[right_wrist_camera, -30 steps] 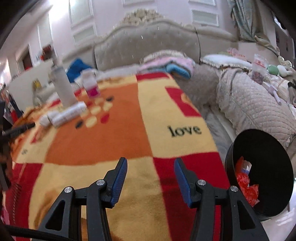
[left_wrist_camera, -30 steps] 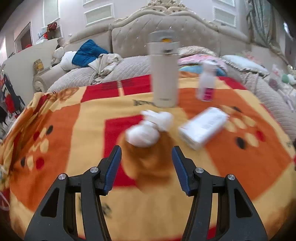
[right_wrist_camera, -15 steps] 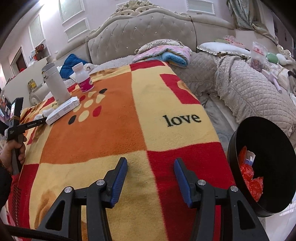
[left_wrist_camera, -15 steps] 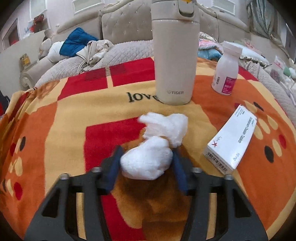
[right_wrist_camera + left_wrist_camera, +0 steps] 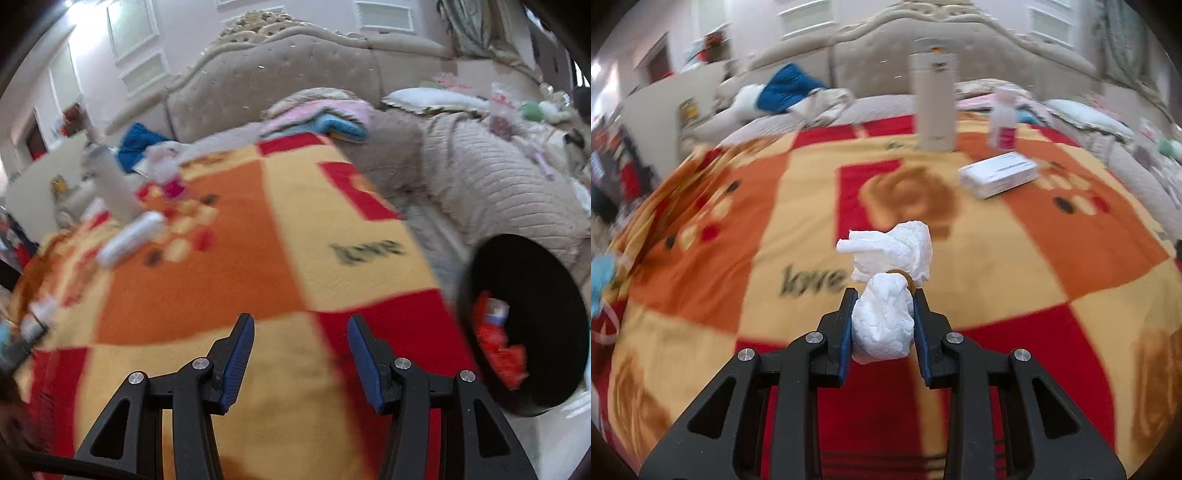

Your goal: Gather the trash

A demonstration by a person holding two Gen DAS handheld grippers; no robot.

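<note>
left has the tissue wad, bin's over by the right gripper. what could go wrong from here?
1. The left gripper is closing on only the lower lump of the crumpled tissue; the loose upper part sticks out past the fingertips and could tear off or drop mid-carry.
2. The black bin sits off the blanket's edge beside the bed; an early release would land the tissue on the blanket or down the gap.
3. The right gripper, open and empty, hangs near that path, so the two could collide.
</note>
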